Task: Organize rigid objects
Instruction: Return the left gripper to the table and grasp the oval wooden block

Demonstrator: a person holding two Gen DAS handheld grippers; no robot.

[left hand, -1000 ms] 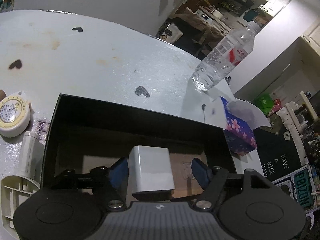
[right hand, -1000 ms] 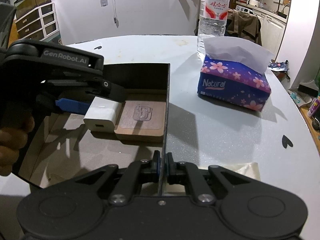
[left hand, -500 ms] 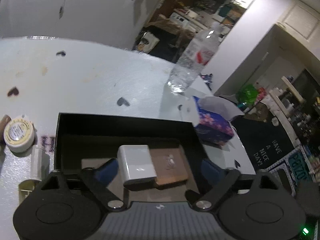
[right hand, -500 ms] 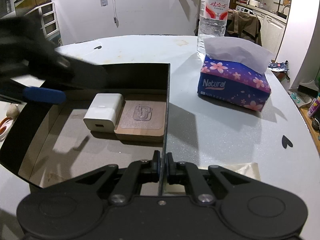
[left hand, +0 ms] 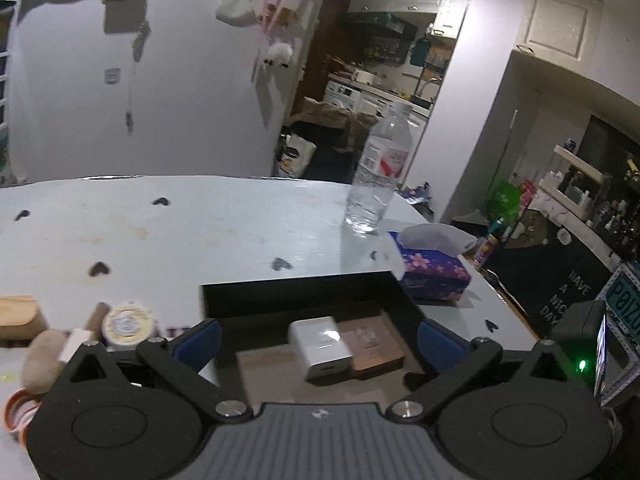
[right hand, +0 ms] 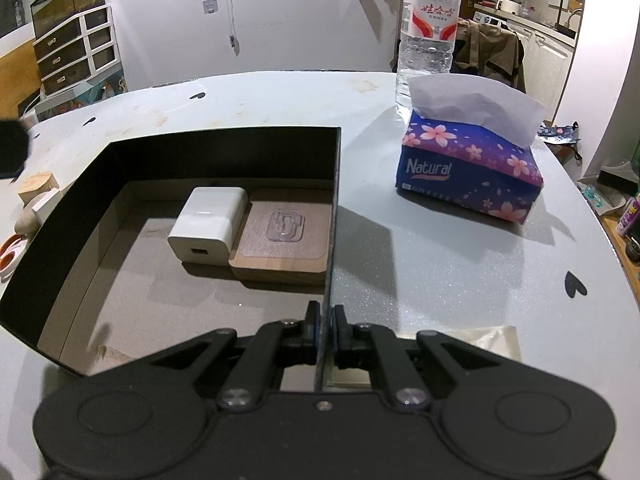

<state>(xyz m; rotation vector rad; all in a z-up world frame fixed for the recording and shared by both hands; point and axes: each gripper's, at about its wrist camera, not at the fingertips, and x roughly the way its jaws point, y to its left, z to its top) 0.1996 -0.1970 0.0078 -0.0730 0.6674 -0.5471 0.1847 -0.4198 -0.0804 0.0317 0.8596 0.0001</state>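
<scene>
- Charger (right hand: 208,222), white and blocky: now lying free on the floor of the black box (right hand: 224,152), touching the wooden coaster (right hand: 284,240) beside it; a second ago sitting between the blue pads of the left gripper (left hand: 318,340).
- Left gripper: jaws opening, spread wide, nothing between the pads; pulled back and up since then, so charger now sits ahead of and below the gap, untouched.
- Meaning for the task, as a judgement: charger placed, this item done; left gripper free for the next loose thing.
- Still outside the box, left of the left jaw: round tin (left hand: 127,324) with yellow lid, a wooden block (left hand: 18,316), a few small blurred bits.
- Right gripper (right hand: 326,320): jaws together, clamped on the thin right wall of the box just ahead of the fingers, steadying it as before.
- Readable writing: "Natural" on the purple flowered tissue pack (right hand: 468,168), right of the right jaws; red Chinese characters on the water bottle (right hand: 430,32) label, behind the tissues; "HAVE A NICE DAY" on a dark mat (left hand: 560,300) off the table; tin label too blurred to read.
</scene>
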